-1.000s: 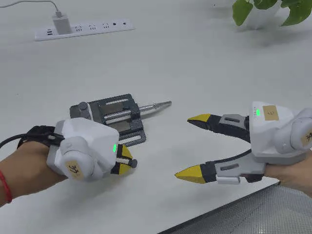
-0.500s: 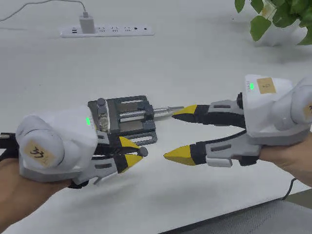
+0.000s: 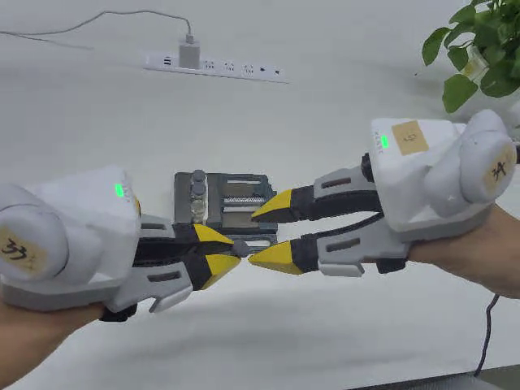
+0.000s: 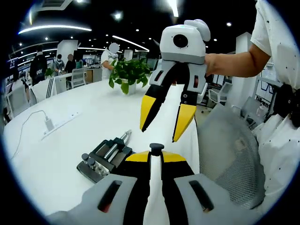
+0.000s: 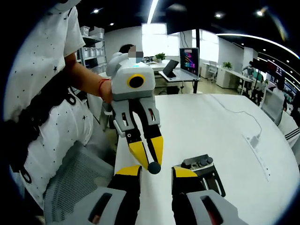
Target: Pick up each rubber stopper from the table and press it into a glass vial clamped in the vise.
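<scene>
– Two grippers meeting?
– Yes. The left gripper (image 3: 227,253) pinches a small dark round rubber stopper (image 3: 240,248); the right gripper (image 3: 258,237) has its yellow-tipped jaws apart just beside it.
– Nearby?
– A dark metal vise (image 3: 227,207) clamps a clear glass vial (image 3: 197,201) on a smooth white table (image 3: 325,122) in an office.

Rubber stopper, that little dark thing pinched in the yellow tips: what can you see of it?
The rubber stopper is small, dark grey and matt, a wider cap on a narrower stem. The left gripper pinches it between yellow fingertips, above the white table, near the vise. The open tips of the right gripper sit either side, not touching it.
</scene>
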The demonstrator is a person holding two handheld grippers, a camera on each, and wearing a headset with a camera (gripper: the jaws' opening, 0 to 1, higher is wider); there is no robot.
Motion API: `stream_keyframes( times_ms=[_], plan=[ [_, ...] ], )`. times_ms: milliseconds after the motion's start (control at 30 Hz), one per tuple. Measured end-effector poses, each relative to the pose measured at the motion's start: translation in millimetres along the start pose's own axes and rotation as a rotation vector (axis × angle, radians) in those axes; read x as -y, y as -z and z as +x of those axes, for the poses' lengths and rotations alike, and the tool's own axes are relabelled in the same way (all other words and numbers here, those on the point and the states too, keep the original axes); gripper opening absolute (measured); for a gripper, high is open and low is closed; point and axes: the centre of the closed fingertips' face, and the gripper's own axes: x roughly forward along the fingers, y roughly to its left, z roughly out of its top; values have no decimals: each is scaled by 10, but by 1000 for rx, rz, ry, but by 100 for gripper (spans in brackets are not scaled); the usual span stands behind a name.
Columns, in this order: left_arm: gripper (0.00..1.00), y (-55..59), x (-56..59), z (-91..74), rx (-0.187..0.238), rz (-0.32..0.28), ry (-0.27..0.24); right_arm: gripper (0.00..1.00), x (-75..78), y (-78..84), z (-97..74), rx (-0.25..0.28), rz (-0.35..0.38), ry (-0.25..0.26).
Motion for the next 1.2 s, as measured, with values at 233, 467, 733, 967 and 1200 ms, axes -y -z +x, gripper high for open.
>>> stream_keyframes(
  times_ms=[233, 467, 733, 967, 1200],
  plan=[
    [4, -44, -1, -58, 21, 2, -10, 16, -51, -37, 70, -44, -54, -50],
    [4, -53, 16, -77, 24, 11, -7, 10, -73, -39, 77, -60, -71, -70],
    [4, -47, 9, -73, 23, 15, -3, 8, -88, -38, 78, -64, -78, -72],
    [4, -38, 23, -53, 15, 20, 13, 8, -102, -20, 73, -73, -90, -75],
    [4, -22, 28, -43, 2, 37, 24, 6, -104, -7, 83, -78, -89, -74]
  ],
)
